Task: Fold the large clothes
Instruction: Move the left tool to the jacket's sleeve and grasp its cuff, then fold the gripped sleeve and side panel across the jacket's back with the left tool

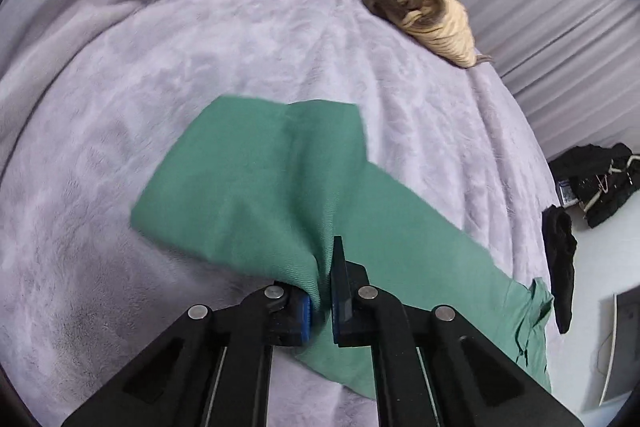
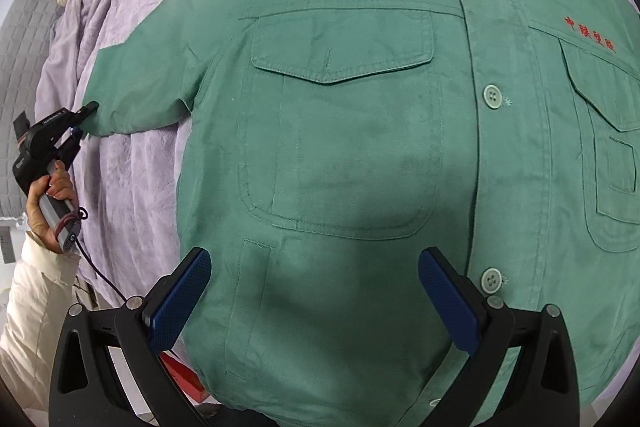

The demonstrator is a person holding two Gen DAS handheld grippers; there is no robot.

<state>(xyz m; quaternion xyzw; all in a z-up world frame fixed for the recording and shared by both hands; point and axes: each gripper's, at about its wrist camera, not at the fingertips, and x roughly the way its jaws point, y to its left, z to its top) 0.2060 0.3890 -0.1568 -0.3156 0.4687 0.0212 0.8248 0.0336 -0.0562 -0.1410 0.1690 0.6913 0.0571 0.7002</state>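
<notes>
Left gripper (image 1: 326,291) jaws clenched on jacket (image 2: 360,147) sleeve; right gripper (image 2: 316,303) released; collar far.

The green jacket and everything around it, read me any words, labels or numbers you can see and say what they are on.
Red embroidered Chinese characters on the green jacket, above its chest pocket: four characters, too blurred to read surely.
Pale print on the left gripper body: too small to read.
Nothing else carries text.
</notes>
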